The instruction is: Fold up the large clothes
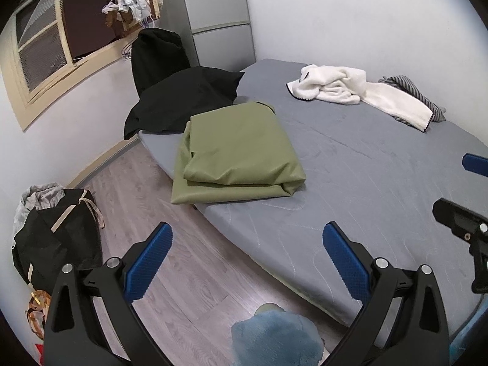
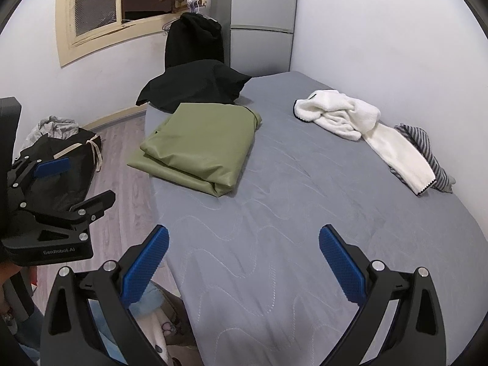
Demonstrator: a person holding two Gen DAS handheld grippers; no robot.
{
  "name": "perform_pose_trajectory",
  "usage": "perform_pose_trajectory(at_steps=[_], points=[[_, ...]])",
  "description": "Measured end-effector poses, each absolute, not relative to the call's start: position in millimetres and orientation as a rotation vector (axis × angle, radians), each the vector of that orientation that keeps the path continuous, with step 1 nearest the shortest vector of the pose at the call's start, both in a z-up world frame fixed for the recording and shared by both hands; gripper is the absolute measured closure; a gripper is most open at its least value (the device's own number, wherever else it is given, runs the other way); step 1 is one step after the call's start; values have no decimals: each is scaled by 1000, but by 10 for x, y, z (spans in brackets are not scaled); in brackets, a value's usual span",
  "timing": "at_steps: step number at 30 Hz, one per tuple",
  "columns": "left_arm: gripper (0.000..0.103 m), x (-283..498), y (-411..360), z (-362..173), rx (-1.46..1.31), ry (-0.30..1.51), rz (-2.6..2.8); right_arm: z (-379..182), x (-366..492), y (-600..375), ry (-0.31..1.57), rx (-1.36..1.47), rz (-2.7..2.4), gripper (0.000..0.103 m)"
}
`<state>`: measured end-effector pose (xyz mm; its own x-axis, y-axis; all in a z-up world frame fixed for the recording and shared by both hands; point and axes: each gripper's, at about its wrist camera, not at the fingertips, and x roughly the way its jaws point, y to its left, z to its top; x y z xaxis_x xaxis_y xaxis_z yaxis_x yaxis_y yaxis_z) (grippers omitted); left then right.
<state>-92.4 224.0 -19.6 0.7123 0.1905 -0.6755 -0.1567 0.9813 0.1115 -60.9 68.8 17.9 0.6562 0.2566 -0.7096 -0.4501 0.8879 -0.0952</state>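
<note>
One garment, the green cloth [image 2: 198,143], lies folded at the bed's [image 2: 274,228] left edge; the white fleece [image 2: 360,128] and striped top [image 2: 427,149] near the wall remain crumpled. Both the left gripper [image 1: 247,244] and right gripper [image 2: 244,244] hover with fingers wide, empty.

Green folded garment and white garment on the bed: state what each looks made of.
Green folded garment: smooth, thin woven cloth with a faint sheen and crisp creases, possibly nylon or coated fabric. White garment: thick fleece or sherpa by its nubby, fluffy pile, with dark stitched edging.
</note>
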Motion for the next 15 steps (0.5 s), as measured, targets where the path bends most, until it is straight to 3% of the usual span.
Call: perform_pose_trajectory(at_steps=[15], points=[[6, -932, 2200, -181, 47, 744, 195, 149, -595, 757, 752, -284, 404, 6]])
